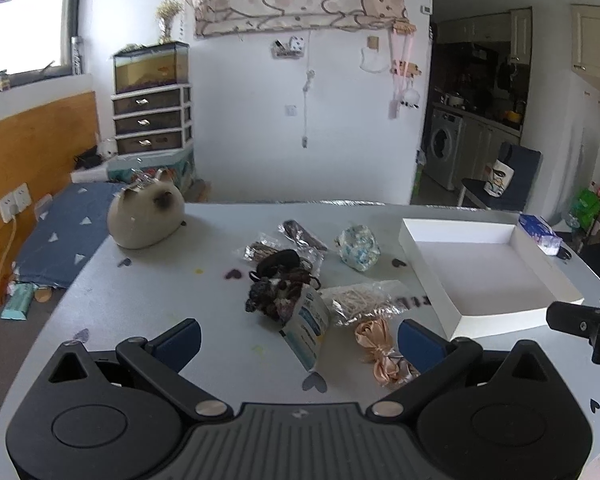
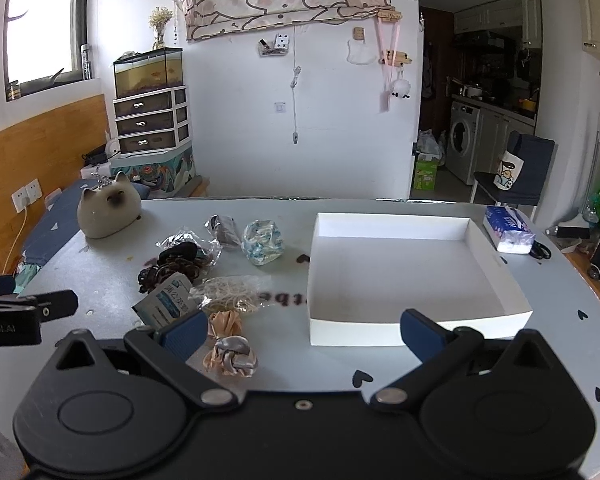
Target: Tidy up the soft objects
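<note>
Scrunchies (image 1: 382, 350) and packets lie heaped left of the empty white box (image 2: 392, 326). Both my claws, left gripper (image 1: 300, 340) and right gripper (image 2: 300, 330), hang wide, empty. Sorting not begun; next, I'd close on the peach scrunchie.

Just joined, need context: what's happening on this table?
Nothing is being handled yet. Both claws, left and right, hover open above the near edge of the table. A pile of soft items, including scrunchies and bagged hair ties, lies loose left of the white tray, which holds nothing so far.
</note>
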Demonstrator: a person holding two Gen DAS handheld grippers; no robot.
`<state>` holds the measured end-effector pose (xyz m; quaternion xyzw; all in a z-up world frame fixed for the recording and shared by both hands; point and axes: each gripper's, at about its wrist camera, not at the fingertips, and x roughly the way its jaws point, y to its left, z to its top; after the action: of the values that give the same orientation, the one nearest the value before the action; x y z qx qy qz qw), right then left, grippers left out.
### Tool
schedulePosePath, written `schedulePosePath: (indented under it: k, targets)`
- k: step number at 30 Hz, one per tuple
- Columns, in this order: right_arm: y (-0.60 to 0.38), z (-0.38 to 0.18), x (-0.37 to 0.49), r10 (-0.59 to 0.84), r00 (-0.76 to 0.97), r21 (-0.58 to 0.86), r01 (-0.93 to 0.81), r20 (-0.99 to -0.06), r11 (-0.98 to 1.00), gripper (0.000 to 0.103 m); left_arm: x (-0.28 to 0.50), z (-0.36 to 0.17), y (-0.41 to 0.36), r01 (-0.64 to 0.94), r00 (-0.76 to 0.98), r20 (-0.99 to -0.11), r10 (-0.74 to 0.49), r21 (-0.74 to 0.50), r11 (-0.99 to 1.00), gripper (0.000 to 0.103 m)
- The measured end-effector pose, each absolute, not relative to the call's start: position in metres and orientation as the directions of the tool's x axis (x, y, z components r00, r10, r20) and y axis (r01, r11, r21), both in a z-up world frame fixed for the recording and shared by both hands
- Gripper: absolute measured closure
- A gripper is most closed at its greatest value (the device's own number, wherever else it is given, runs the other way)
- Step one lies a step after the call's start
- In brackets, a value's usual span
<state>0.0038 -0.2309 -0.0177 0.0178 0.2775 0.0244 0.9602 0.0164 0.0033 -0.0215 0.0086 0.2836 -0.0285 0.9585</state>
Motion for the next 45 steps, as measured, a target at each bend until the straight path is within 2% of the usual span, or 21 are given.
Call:
schedulePosePath:
  k: [4,9,15,17,22,26,30,33,34,35,45]
  targets:
    - [-0.229,-0.018,0.015,0.065,0.845,0.056,-0.041,-0.530,0.998,0.000,0.031,-0.025,0.004,0.089,0.820,-0.567,-0.082,-0.015,0.996,0.002]
    - [-0.225,-0.016,0.038,0.049,0.856,0.046,-0.029,-0.515,0.999,0.000,0.054,-0.021,0.007,0.132,0.823,-0.556,-0.119,-0.017,0.991,0.012]
    - [-0.216,-0.024,0.070,0.074,0.831,0.074,-0.040,-0.551,0.996,0.000,0.091,-0.021,0.007,0.175,0.814,-0.559,-0.158,-0.024,0.984,0.030]
    - [-0.212,-0.031,0.078,0.087,0.816,0.085,-0.046,-0.572,0.995,0.000,0.102,-0.026,0.005,0.203,0.797,-0.575,-0.184,-0.032,0.979,0.040]
    - [-0.199,-0.057,0.096,0.134,0.757,0.124,-0.071,-0.639,0.990,0.000,0.129,-0.050,-0.001,0.247,0.739,-0.641,-0.208,-0.029,0.969,0.054]
    - [-0.186,-0.078,0.107,0.161,0.711,0.127,-0.101,-0.684,0.987,0.011,0.152,-0.073,0.006,0.218,0.699,-0.691,-0.187,-0.043,0.975,0.062]
    - [-0.179,-0.091,0.116,0.202,0.671,0.141,-0.146,-0.713,0.979,0.013,0.171,-0.091,0.013,0.176,0.662,-0.727,-0.184,-0.088,0.980,0.066]
    - [-0.175,-0.096,0.122,0.239,0.647,0.158,-0.181,-0.724,0.971,0.016,0.180,-0.100,0.016,0.154,0.633,-0.747,-0.203,-0.135,0.979,0.083]
    - [-0.174,-0.097,0.125,0.251,0.637,0.164,-0.193,-0.729,0.967,0.017,0.183,-0.103,0.017,0.146,0.623,-0.754,-0.209,-0.151,0.978,0.097]
    - [-0.173,-0.099,0.128,0.262,0.625,0.170,-0.204,-0.735,0.964,0.019,0.185,-0.105,0.016,0.135,0.621,-0.757,-0.204,-0.154,0.979,0.103]
    - [-0.162,-0.113,0.151,0.308,0.563,0.177,-0.276,-0.767,0.945,0.023,0.165,-0.113,0.033,0.062,0.541,-0.790,-0.289,-0.305,0.950,0.103]
